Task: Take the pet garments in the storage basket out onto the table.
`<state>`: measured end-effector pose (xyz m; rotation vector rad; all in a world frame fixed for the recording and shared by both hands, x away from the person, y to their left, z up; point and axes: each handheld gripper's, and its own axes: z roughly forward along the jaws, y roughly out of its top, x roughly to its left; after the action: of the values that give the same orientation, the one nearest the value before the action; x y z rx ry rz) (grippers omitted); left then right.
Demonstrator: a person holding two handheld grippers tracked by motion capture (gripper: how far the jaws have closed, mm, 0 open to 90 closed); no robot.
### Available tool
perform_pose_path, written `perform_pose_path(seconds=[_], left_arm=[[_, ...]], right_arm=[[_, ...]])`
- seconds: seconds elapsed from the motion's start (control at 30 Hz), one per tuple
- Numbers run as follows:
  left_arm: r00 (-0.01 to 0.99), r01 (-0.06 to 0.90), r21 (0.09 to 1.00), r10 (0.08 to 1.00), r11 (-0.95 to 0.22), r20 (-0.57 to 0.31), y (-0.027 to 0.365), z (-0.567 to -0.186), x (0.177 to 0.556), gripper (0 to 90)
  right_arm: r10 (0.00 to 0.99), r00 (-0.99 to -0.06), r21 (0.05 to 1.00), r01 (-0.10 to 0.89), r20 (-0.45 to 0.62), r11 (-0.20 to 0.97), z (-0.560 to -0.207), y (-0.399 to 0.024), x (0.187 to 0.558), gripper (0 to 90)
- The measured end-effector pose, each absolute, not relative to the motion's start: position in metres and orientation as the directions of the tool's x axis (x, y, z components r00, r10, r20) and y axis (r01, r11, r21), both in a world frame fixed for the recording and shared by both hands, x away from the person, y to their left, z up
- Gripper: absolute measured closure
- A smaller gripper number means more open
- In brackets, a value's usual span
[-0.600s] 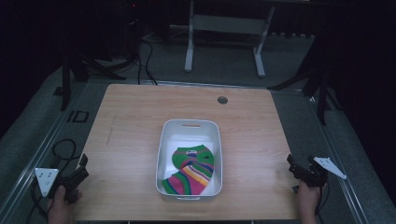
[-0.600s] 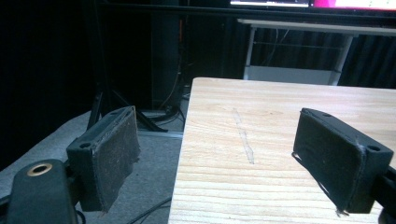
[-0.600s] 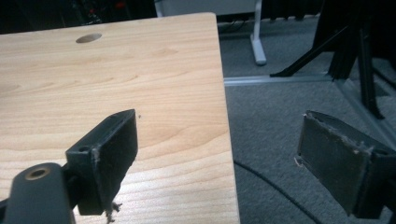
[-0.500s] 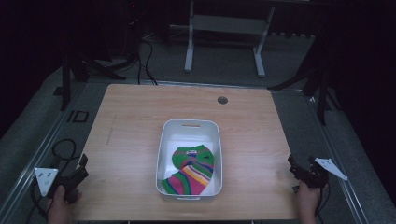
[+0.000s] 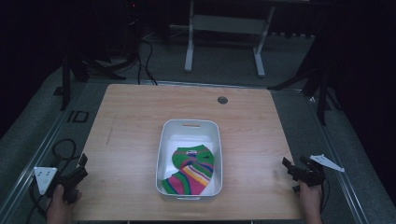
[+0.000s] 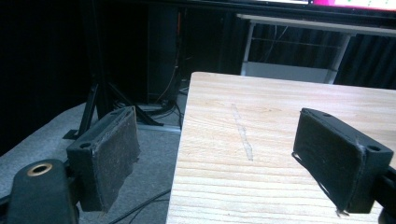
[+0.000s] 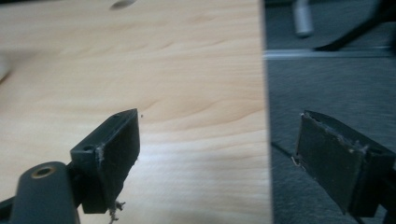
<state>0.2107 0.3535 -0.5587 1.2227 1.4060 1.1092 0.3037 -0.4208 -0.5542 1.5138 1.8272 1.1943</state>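
bins: 1 (image 5: pixel 160 154) | striped socks: seemingly 1 (image 5: pixel 189 170) | grippers: 2, left (image 5: pixel 80 167), right (image 5: pixel 287 165)

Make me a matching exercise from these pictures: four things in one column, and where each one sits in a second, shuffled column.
Things:
1. striped sock
2. left gripper
3. right gripper
4. round grommet hole

Places:
A. at the table's near right edge
B. in the white bin
C. near the table's far edge
D. at the table's near left corner

Pairs: 1-B, 2-D, 3-A, 4-C
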Motion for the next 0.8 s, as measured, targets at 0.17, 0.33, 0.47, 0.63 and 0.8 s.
perform_pose_path(seconds=[0.17, 0.33, 0.47, 0.63, 0.8], left_arm=[[-0.064, 0.152, 0.984, 0.995, 0.092, -0.083, 0.354, -0.559, 0.211, 14.8], [-0.063, 0.148, 0.985, 0.995, 0.089, -0.081, 0.353, -0.559, 0.21, 14.8], [-0.058, 0.148, 0.985, 0.995, 0.084, -0.076, 0.352, -0.559, 0.211, 14.8], [-0.056, 0.147, 0.986, 0.996, 0.081, -0.074, 0.352, -0.559, 0.211, 14.8], [-0.05, 0.148, 0.986, 0.996, 0.08, -0.073, 0.352, -0.559, 0.211, 14.8]], right_arm=[[0.906, -0.401, 0.813, 0.568, 0.137, 0.128, -0.554, -0.425, 0.306, 13.5], [0.826, -0.546, 0.782, 0.572, 0.138, 0.248, -0.545, -0.426, 0.308, 13.9], [0.728, -0.68, 0.725, 0.544, 0.087, 0.422, -0.537, -0.419, 0.309, 14.0], [0.641, -0.766, 0.638, 0.519, 0.051, 0.569, -0.535, -0.408, 0.312, 14.2], [0.566, -0.82, 0.594, 0.498, 0.084, 0.632, -0.532, -0.392, 0.312, 14.1]])
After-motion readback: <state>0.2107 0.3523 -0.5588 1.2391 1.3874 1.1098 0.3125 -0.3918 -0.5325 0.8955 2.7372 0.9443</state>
